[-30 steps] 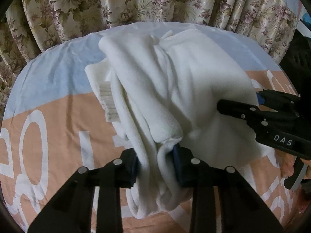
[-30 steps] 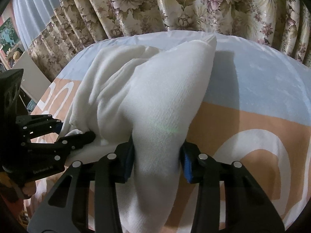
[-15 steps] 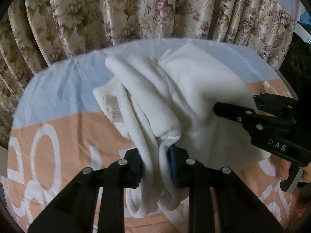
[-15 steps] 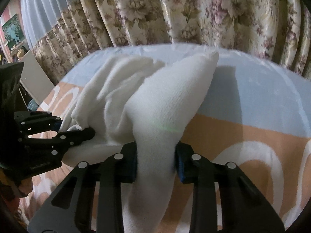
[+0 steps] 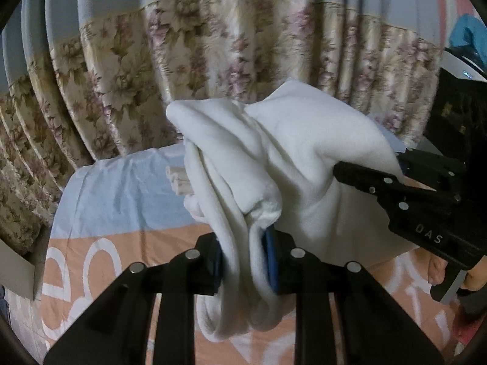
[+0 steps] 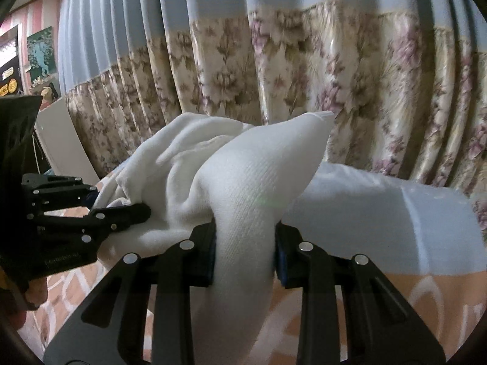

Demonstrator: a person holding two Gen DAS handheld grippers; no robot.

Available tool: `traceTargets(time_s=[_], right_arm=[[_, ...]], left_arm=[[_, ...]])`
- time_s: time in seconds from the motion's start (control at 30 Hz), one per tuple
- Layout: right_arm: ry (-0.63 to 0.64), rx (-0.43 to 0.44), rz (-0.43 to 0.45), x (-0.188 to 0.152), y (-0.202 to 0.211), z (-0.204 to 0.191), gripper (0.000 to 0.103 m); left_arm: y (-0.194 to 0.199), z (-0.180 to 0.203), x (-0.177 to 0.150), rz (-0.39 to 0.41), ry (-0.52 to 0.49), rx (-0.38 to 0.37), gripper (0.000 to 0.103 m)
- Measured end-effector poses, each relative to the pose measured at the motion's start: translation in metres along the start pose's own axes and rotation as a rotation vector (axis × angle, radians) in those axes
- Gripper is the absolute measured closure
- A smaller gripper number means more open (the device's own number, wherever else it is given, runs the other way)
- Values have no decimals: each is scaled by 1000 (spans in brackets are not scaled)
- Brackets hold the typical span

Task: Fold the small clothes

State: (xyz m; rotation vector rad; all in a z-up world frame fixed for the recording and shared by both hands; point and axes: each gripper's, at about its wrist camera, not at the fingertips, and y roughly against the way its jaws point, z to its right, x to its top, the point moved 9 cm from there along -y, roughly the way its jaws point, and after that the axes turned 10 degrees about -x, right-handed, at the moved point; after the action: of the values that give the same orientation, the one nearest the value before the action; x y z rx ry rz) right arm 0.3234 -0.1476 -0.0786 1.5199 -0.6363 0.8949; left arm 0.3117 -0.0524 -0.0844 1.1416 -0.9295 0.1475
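Since lifted, white garment [image 5: 292,158] higher.

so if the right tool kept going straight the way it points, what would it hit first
The right tool is already clamped on the white garment, so that cloth bunched ahead of it comes first. Past it the line seems to run to the blue end of the bedsheet, then the floral curtain; depth is hard to judge.

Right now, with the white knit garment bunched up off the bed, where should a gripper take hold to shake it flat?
Hold it where it already is: the left gripper and right gripper each pinch a gathered edge of the white knit garment from the near side. The cloth sags between them and trails below, so these two points likely let it hang open over the peach and blue bedsheet.
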Motion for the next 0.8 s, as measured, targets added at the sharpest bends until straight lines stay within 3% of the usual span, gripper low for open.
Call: traceTargets(time_s=[0.13,0.3,0.57,0.67,0.8], right_arm=[[6,-26,-9,-27,37,13,73],[-14,-31,-94,-90,57,30,73],[-30,-32,-238,-185,48,32,70],[-54,-27,-254,-199,47,36,64],[-82,-25,-287,-199,57,39,55]], left_arm=[[8,44,-26,-22,-8,-26,79],[-6,86,-77,-88,1,-44,79],[-44,103,-153,-184,30,-53,76],[-49,98,-162,-193,59,-55,65],[-39,88,-163,-191,94,-35,39]])
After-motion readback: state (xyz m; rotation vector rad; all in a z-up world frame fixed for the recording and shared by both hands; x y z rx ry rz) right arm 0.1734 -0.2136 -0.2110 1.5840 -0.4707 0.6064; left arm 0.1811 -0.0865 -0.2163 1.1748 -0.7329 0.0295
